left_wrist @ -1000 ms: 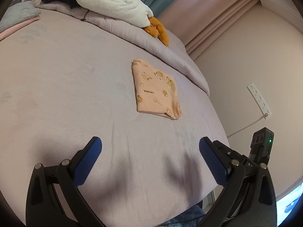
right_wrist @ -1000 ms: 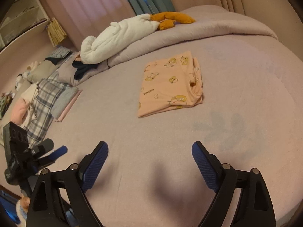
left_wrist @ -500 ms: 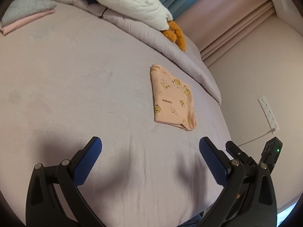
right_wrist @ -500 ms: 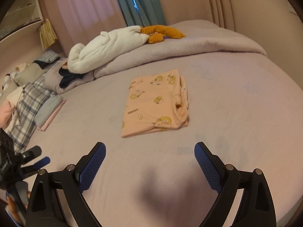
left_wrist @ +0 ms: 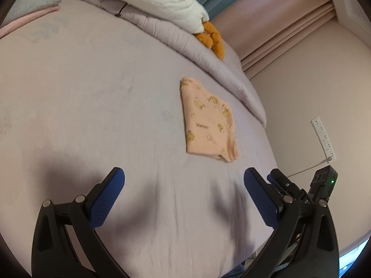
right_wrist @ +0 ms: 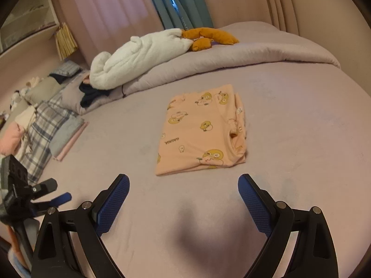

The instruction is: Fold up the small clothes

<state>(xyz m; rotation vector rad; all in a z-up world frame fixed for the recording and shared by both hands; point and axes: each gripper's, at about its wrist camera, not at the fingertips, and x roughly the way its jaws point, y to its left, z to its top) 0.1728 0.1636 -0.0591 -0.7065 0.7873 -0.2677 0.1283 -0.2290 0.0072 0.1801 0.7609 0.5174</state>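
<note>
Small garment (right_wrist: 201, 131): peach-pink knit printed with yellow cartoon ducks and lettering. Folded into a flat, roughly rectangular packet, layered edges bunched along its right side. Lies centre-frame in the right wrist view, right of centre in the left wrist view (left_wrist: 207, 121).

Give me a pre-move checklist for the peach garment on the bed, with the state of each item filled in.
1. Left gripper open and empty: ok, its fingers stand wide apart over bare sheet.
2. Right gripper open and empty: ok.
3. Peach garment folded into a flat rectangle: ok, though the edge on the right of the right wrist view looks bunched.
4. Garment free of both grippers: ok, neither touches it.
5. Bed sheet bare around the garment: ok; the white plush toy lies apart on the rolled duvet.
6. Layers underneath lie even: cannot tell, they are hidden.
</note>
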